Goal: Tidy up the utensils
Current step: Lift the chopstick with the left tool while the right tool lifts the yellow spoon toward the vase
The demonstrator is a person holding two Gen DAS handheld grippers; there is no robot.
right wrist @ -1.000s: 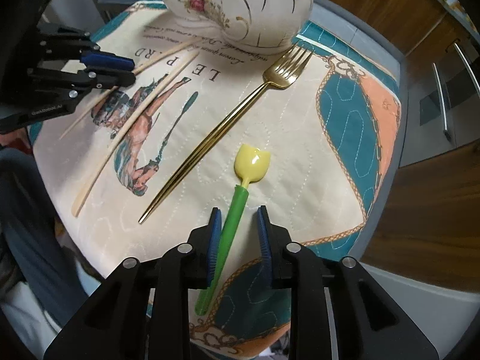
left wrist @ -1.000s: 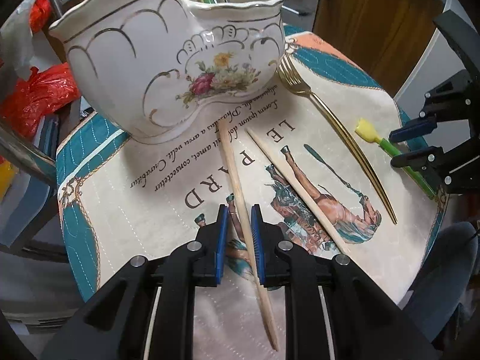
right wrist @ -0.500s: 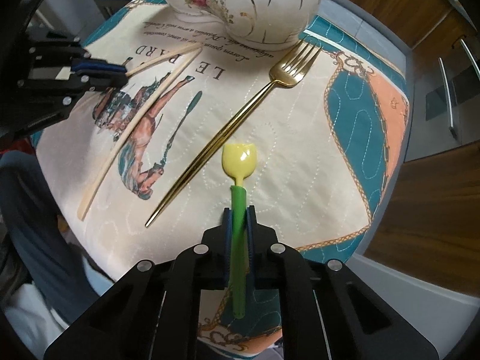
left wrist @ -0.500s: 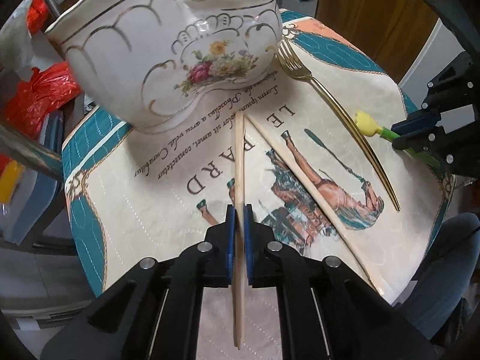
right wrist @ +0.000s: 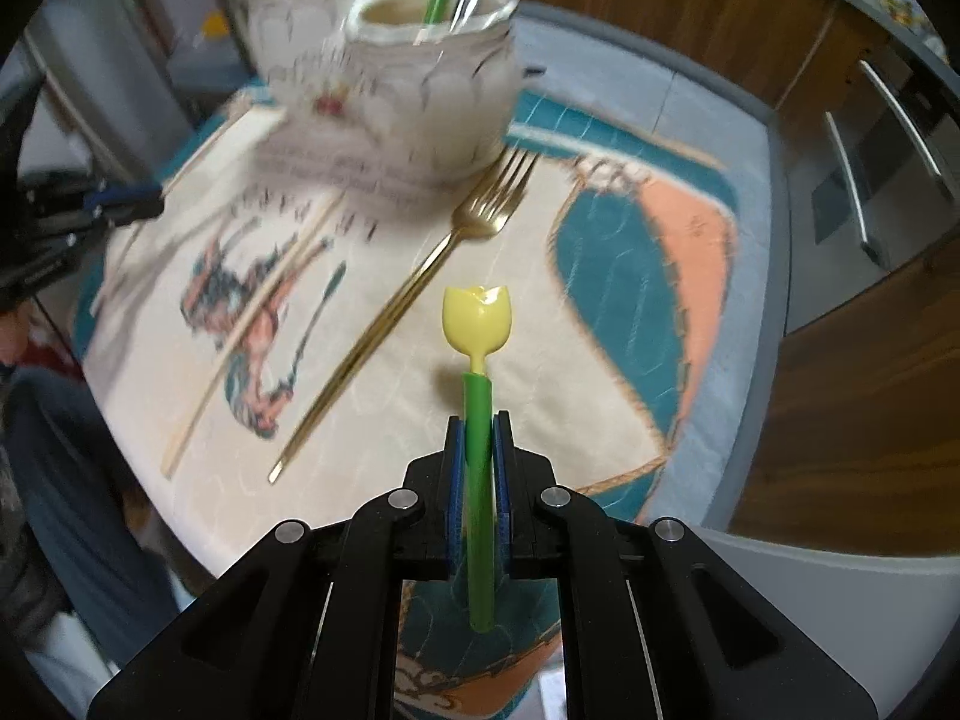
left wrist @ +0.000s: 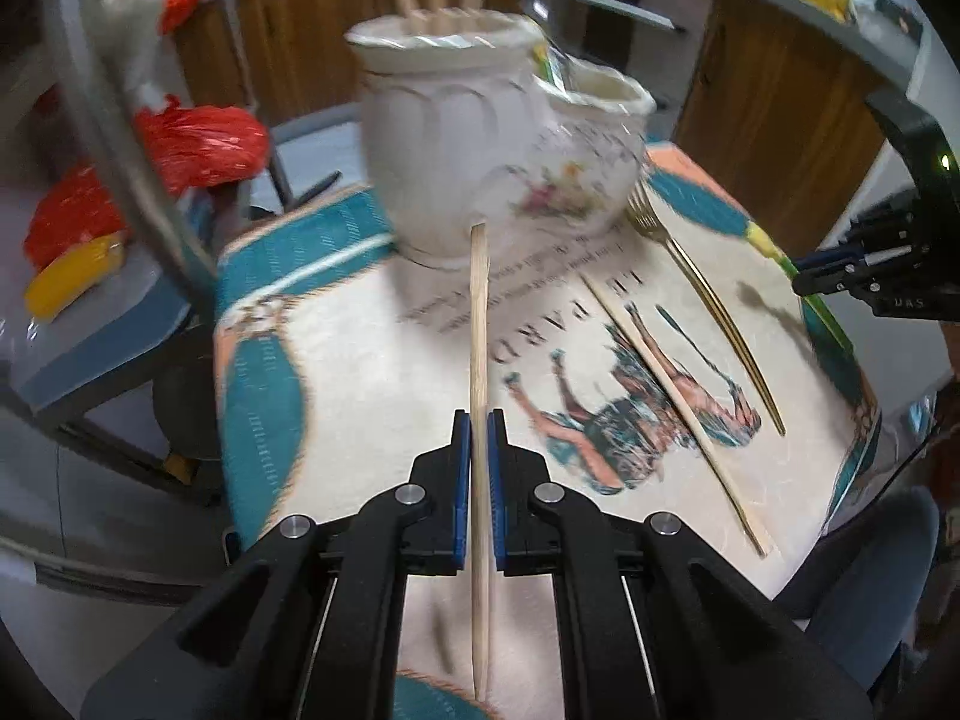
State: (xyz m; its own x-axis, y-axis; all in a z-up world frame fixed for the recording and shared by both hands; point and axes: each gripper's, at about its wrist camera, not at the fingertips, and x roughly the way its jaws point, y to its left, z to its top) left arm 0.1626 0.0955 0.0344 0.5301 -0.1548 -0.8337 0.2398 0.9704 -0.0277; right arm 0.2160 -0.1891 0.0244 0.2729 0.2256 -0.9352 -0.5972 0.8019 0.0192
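Left wrist view, bottom centre: the left gripper [left wrist: 479, 438] has its fingers [left wrist: 459, 468] clamped on a wooden chopstick [left wrist: 479, 360], whose tip points up the frame toward the tall left compartment of the ceramic holder [left wrist: 456, 144], where other sticks already stand; judged from this, the step in hand is carrying it there, so lift until the tip clears the scalloped rim, then tilt it upright and let it slide in beside the others; in the right wrist view the right gripper [right wrist: 478, 438] likewise grips the green stem of a tulip-shaped spoon [right wrist: 477, 324], raised off the cloth; its likely home is the smaller compartment at upper centre; farther up, a second chopstick [left wrist: 672, 402] and a gold fork [right wrist: 420, 282] lie on the table [left wrist: 360, 396] and wait.
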